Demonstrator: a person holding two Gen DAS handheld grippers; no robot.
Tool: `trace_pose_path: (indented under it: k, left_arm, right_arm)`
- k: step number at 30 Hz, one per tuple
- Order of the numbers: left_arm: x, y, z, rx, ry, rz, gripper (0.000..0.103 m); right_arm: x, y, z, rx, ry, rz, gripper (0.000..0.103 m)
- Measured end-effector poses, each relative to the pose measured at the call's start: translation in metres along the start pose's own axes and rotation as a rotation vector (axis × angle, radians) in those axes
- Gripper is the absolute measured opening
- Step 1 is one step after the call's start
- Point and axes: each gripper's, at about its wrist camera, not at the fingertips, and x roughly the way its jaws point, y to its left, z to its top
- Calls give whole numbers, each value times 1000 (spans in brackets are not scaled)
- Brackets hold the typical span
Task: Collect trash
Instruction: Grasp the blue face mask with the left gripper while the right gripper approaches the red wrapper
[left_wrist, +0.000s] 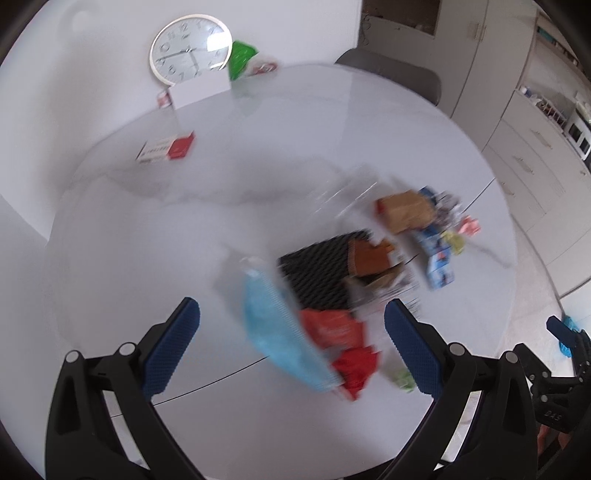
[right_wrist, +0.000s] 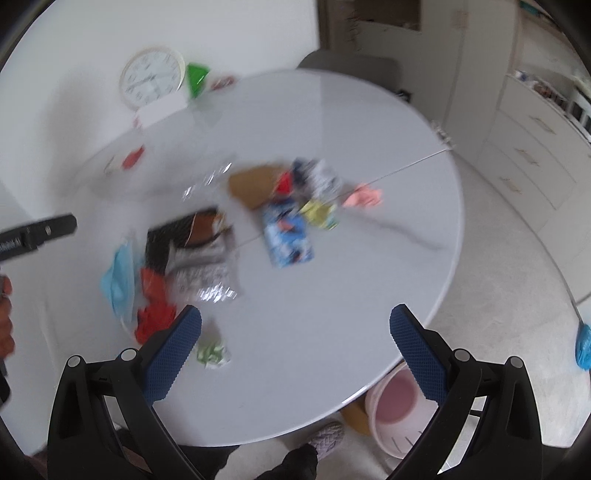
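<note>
Both views are motion-blurred. Trash lies scattered on a round white table (left_wrist: 184, 229): a light blue face mask (left_wrist: 280, 332), red wrappers (left_wrist: 343, 343), a black patterned packet (left_wrist: 317, 273), a brown paper bag (left_wrist: 406, 210) and a blue snack packet (left_wrist: 436, 258). My left gripper (left_wrist: 291, 343) hovers open above the mask and red wrappers, nothing between its fingers. My right gripper (right_wrist: 295, 347) is open over the table's near edge, with a crumpled green wrapper (right_wrist: 212, 352) by its left finger. The mask (right_wrist: 118, 280), blue packet (right_wrist: 288, 236) and pink scrap (right_wrist: 364, 195) show beyond it.
A pink bucket (right_wrist: 399, 410) stands on the floor under the table's near right edge, beside a person's slippered foot (right_wrist: 327, 435). A wall clock (left_wrist: 190, 48), a green bag (left_wrist: 240, 57) and a red-and-white box (left_wrist: 166, 147) sit at the far side. Cabinets (left_wrist: 532, 155) line the right.
</note>
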Motion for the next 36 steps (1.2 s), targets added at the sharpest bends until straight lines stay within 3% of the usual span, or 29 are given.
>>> trace_pose_path:
  k: [7,15,21,26,28,34,36]
  left_arm:
    - [33,29,-25,20,86,-8,96]
    - [60,31,-29,67,105,-64,93]
    - [95,29,-24,12,177,-157,77]
    - [124,35,-19,-83,239,-203,63]
    - [135,38,-19,-133,271,-225,50]
    - [151,44,-26,-213,297,-242,25]
    - [152,46,-28,-234,293,-253,22]
  right_arm:
    - [56,42,-32,-37,62,35,100]
    - [62,47,-26,16,53,30,97]
    - [67,51,5,-31,28,2,97]
    - [69,52,17,-72,32,28,97]
    - [67,54,21,-114,29,53,97]
    - [61,71,35,-400,57,138,97]
    - [64,81,38,-536,87,166,97]
